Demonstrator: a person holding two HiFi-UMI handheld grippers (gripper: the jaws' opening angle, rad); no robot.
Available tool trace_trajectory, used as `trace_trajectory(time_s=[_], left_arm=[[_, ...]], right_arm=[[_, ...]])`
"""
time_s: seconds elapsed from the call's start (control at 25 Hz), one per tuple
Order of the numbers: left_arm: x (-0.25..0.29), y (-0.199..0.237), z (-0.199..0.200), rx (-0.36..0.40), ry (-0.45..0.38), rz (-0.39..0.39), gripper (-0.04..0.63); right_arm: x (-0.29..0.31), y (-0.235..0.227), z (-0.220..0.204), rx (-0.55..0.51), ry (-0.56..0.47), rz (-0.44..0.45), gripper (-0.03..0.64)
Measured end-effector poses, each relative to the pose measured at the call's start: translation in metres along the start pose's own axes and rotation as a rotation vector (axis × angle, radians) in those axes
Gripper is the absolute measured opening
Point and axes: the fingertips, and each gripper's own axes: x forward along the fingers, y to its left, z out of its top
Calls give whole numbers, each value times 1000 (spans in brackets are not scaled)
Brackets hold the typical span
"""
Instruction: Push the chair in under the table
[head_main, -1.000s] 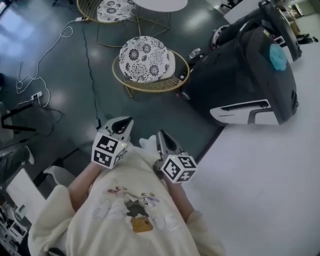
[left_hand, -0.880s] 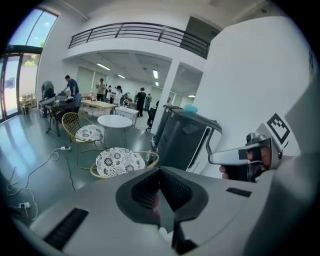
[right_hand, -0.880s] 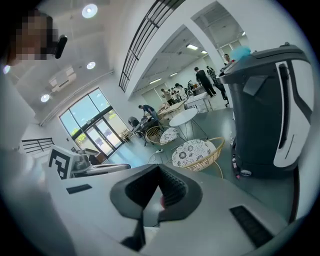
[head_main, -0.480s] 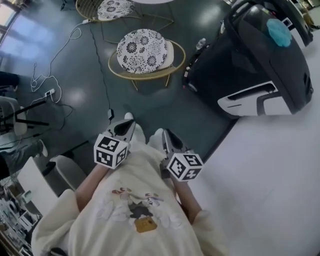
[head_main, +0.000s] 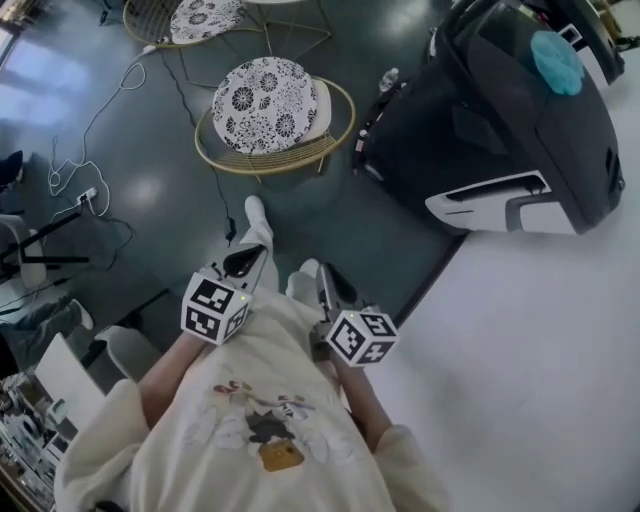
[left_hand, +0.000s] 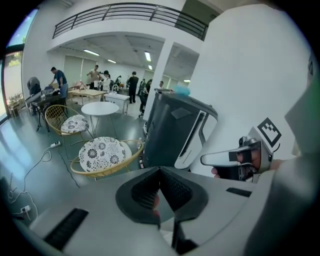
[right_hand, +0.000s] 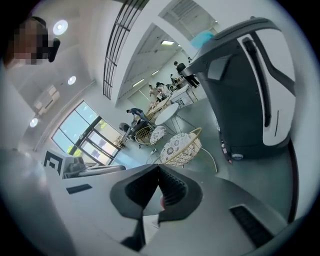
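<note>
Chair (head_main: 268, 118) stands ahead of the person, open floor between. Second chair (head_main: 190, 18) behind it, farther off, beside the round table (left_hand: 100, 108). Large machine (head_main: 500, 120) just right of the near chair. Cable (head_main: 95, 120) lies on the floor to the left. Left gripper (head_main: 247, 260) and right gripper (head_main: 326, 280) side by side, well short of the chair.

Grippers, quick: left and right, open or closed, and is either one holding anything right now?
Left gripper: closed, holding nothing.
Right gripper: closed, holding nothing.
</note>
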Motion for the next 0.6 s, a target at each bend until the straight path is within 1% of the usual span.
trace_trajectory(time_s=[0.08, 0.24, 0.32, 0.4, 0.6], left_arm=[[5, 29, 23, -25, -39, 10, 9], [-1, 95, 64, -9, -99, 32, 9], [-5, 131, 80, -19, -115, 30, 9], [-5, 161, 89, -18, -119, 31, 9], [19, 231, 92, 42, -75, 71, 9]], right_arm=[[24, 12, 18, -86, 21, -1, 8], [83, 50, 48, -274, 75, 18, 8], [122, 63, 58, -311, 106, 27, 8], [154, 65, 62, -324, 139, 11, 8], [219, 74, 72, -444, 193, -10, 9]])
